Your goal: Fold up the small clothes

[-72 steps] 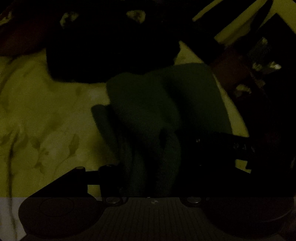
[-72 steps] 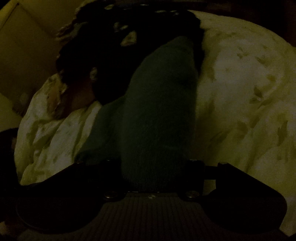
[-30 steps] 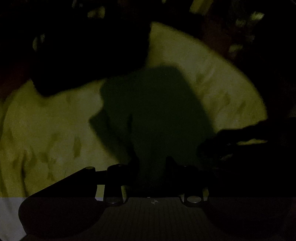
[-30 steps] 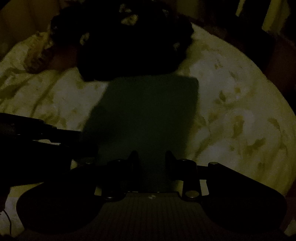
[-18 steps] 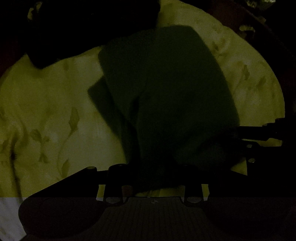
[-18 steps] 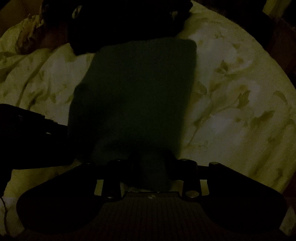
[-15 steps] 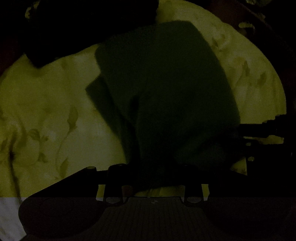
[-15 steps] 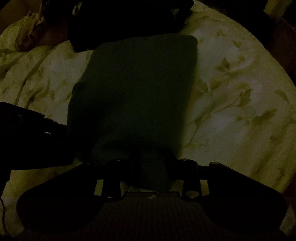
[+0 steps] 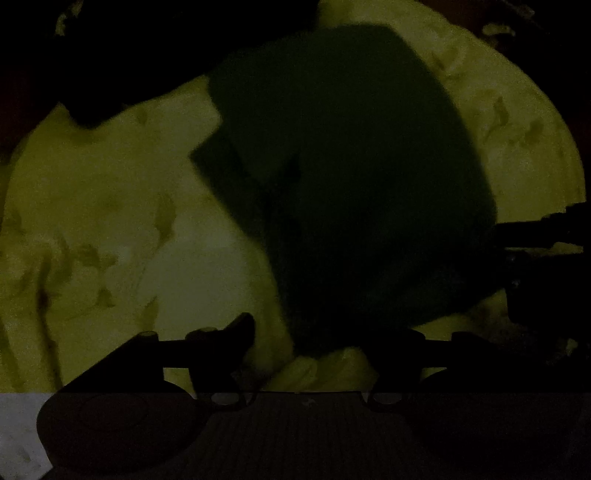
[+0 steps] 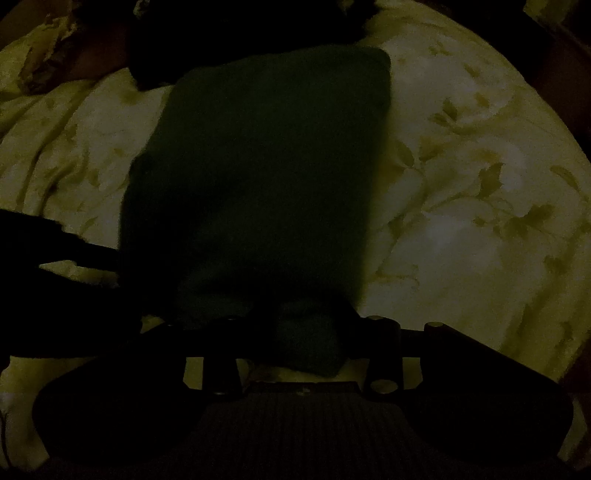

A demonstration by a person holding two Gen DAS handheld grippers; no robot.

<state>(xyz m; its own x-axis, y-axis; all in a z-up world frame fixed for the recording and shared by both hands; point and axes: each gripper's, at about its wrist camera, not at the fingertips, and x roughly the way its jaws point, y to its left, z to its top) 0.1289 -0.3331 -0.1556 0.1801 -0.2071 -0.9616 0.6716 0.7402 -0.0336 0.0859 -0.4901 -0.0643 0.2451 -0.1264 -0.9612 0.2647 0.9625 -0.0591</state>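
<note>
The scene is very dark. A dark green knitted garment (image 9: 343, 177) lies folded on a pale floral bedsheet (image 9: 110, 229); in the right wrist view it (image 10: 258, 177) is a flat rectangle. My left gripper (image 9: 317, 332) is open at its near edge, the left finger (image 9: 240, 325) standing clear of the cloth. My right gripper (image 10: 306, 328) has its jaws set apart with the garment's near edge (image 10: 306, 347) lying between them. The right gripper shows at the right edge of the left wrist view (image 9: 535, 258); the left gripper shows at the left of the right wrist view (image 10: 55, 258).
A heap of black clothing (image 10: 240, 26) lies just behind the green garment, also seen in the left wrist view (image 9: 129, 55). A brownish cloth (image 10: 66, 55) sits at the back left. The sheet (image 10: 480, 203) extends to the right.
The garment was lowered from hanging to lying flat on the sheet. In the last half second my left gripper's jaws spread apart and let go of its near edge.
</note>
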